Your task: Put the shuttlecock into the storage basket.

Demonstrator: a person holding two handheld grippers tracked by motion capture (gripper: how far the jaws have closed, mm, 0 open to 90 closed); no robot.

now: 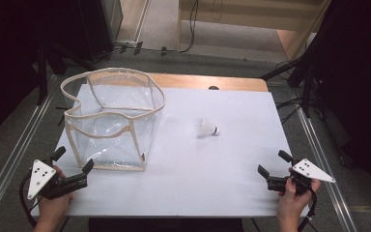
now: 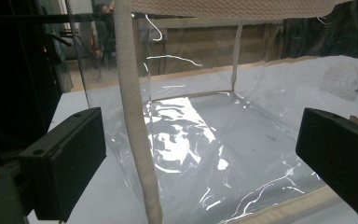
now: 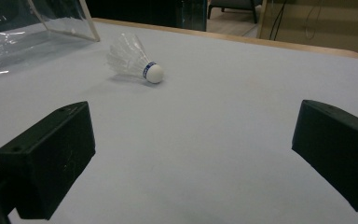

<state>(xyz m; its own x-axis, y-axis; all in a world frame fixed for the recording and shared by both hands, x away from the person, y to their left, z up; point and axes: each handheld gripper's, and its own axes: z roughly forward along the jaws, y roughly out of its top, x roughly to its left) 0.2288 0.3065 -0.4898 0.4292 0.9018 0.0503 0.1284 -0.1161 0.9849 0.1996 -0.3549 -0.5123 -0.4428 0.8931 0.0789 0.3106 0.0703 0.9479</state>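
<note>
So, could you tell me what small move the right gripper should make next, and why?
Probably ease the right gripper forward toward the shuttlecock. Its jaws stand open and empty, the shuttlecock lies on its side on the table ahead of it, outside the clear bag.

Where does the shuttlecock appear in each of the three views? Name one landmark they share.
High view: shuttlecock lies right of centre on the white table.
Left gripper view: upper right, blurred, seen through the clear bag.
Right gripper view: upper left, cork pointing right.
Shared landmark: the clear bag with beige trim.
</note>
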